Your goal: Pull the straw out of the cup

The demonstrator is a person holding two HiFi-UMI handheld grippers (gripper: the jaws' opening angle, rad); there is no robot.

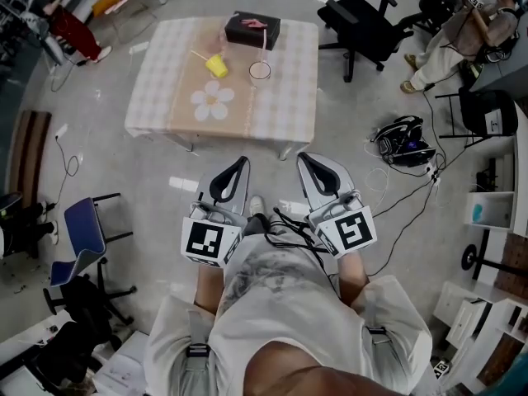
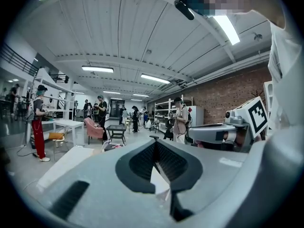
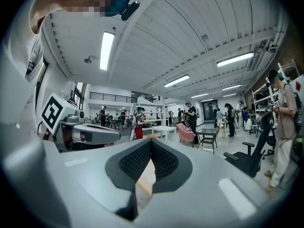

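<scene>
Holding a straw (image 1: 263, 49), the clear cup (image 1: 260, 77) stands upright; left tongs (image 1: 242, 162) and right tongs (image 1: 302, 157) are closed.

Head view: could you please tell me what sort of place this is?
Probably a shared lab or workshop: an office chair, loose cables on the bare floor, and a cloth-covered table.

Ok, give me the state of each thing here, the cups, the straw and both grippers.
Left gripper: shut, empty.
Right gripper: shut, empty.
Clear cup: upright on the table, straw inside.
Straw: standing in the clear cup.
Yellow cup: apparently on its side.
</scene>
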